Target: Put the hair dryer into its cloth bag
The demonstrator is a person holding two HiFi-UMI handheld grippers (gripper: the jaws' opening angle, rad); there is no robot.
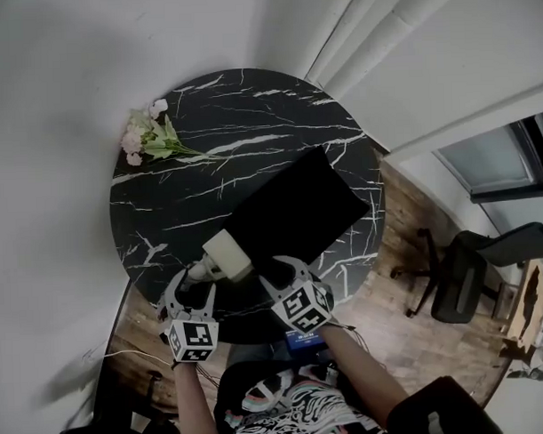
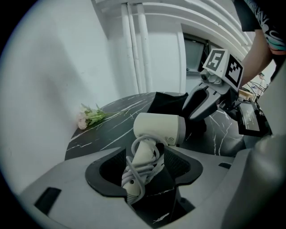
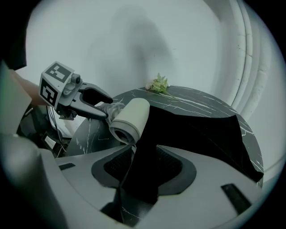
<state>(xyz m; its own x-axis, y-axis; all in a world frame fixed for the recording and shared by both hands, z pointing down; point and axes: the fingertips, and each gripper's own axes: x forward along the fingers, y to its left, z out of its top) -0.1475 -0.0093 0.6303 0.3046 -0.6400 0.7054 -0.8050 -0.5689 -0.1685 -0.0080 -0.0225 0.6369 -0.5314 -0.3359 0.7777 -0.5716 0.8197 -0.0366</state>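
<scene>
Low in the head view, at the worktop [image 1: 188, 126] rim, your left tongs [image 1: 194, 290] stand apart around the handle of the hair dryer [image 1: 227, 256], and your right tongs [image 1: 287, 272] stand apart over a fold of the cloth bag [image 1: 298, 206] beside it, seemingly readying both for bagging.

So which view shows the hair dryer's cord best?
Left gripper view: the cord wraps the handle, close up. Head view shows it small; right gripper view, only a glimpse behind the hair dryer.

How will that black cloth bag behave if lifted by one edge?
Probably floppy: the cloth bag lies flat, its edge drooping in folds between the right gripper's open jaws. Thin cloth, so likely light; its mouth may sag shut.
</scene>
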